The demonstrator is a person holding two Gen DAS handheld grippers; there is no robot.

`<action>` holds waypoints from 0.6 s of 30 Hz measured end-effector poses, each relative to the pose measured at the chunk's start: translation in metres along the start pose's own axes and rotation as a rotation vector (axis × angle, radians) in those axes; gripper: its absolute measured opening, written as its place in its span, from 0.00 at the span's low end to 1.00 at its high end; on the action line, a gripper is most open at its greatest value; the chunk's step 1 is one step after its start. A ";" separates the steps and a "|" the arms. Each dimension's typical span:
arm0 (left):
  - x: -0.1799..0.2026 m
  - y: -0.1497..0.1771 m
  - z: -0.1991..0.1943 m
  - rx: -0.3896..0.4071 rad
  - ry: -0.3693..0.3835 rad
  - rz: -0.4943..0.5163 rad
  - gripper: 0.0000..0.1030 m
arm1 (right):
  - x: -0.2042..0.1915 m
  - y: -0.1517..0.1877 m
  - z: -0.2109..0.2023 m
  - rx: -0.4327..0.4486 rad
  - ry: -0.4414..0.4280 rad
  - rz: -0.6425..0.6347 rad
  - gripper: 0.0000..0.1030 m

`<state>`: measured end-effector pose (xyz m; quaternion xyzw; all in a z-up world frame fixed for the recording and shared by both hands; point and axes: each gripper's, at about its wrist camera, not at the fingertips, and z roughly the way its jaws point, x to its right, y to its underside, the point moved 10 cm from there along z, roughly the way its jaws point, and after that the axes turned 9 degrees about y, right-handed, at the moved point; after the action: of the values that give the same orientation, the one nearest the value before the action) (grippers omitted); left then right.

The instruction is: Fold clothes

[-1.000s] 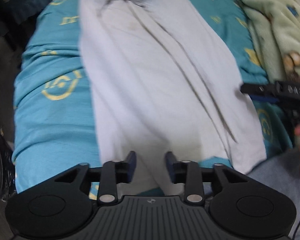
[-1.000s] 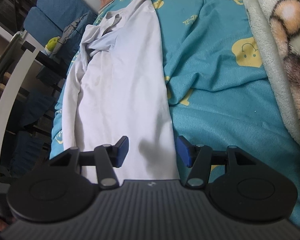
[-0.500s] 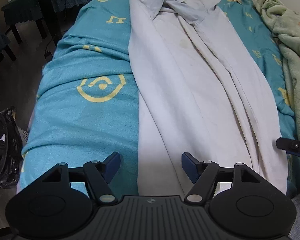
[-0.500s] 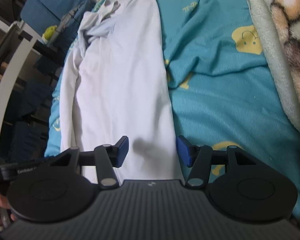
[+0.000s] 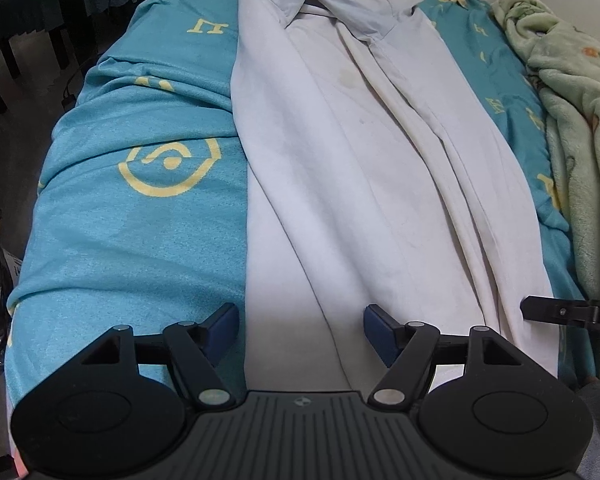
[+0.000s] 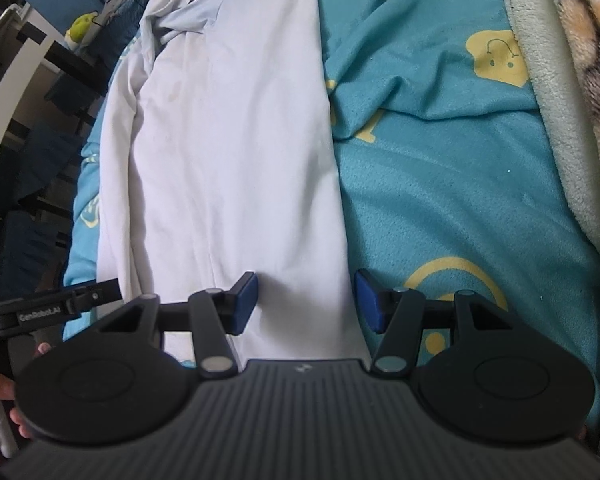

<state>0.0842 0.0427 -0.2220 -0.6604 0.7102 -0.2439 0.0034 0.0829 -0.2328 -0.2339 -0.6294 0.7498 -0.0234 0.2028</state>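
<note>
A long white collared garment [image 5: 360,160] lies lengthwise on the teal bed, its sides folded inward and its collar at the far end. It also shows in the right wrist view [image 6: 228,140]. My left gripper [image 5: 300,332] is open above the garment's near left hem corner. My right gripper [image 6: 306,300] is open above the near right hem edge. Each gripper's tip shows in the other's view: the right one [image 5: 556,312] and the left one [image 6: 60,308]. Neither holds cloth.
The teal sheet with yellow prints [image 5: 140,208] covers the bed. A pale green fleece blanket [image 5: 580,100] lies bunched along the right side, also seen in the right wrist view [image 6: 572,80]. Dark chairs [image 5: 28,8] and floor lie off the left edge.
My left gripper opened wider and moved left toward the garment's near left corner, now looking along the bed. My right gripper stayed open over the right hem and came lower.
</note>
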 end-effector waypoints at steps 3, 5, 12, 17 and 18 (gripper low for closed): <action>0.002 0.001 0.000 -0.002 0.007 0.006 0.69 | -0.003 0.002 0.000 -0.005 0.002 -0.003 0.55; 0.003 0.001 -0.001 -0.004 0.021 0.004 0.69 | -0.005 0.005 -0.001 -0.013 -0.003 -0.010 0.55; 0.005 0.011 -0.003 -0.046 0.182 -0.108 0.69 | -0.019 0.030 -0.008 -0.101 -0.093 -0.005 0.50; 0.009 0.020 -0.003 -0.093 0.283 -0.169 0.68 | -0.027 0.047 -0.010 -0.152 -0.130 -0.042 0.17; 0.010 0.022 -0.003 -0.106 0.294 -0.169 0.67 | -0.029 0.050 -0.011 -0.152 -0.129 -0.058 0.16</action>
<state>0.0616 0.0342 -0.2238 -0.6742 0.6567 -0.2998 -0.1559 0.0365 -0.1973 -0.2303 -0.6647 0.7162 0.0683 0.2015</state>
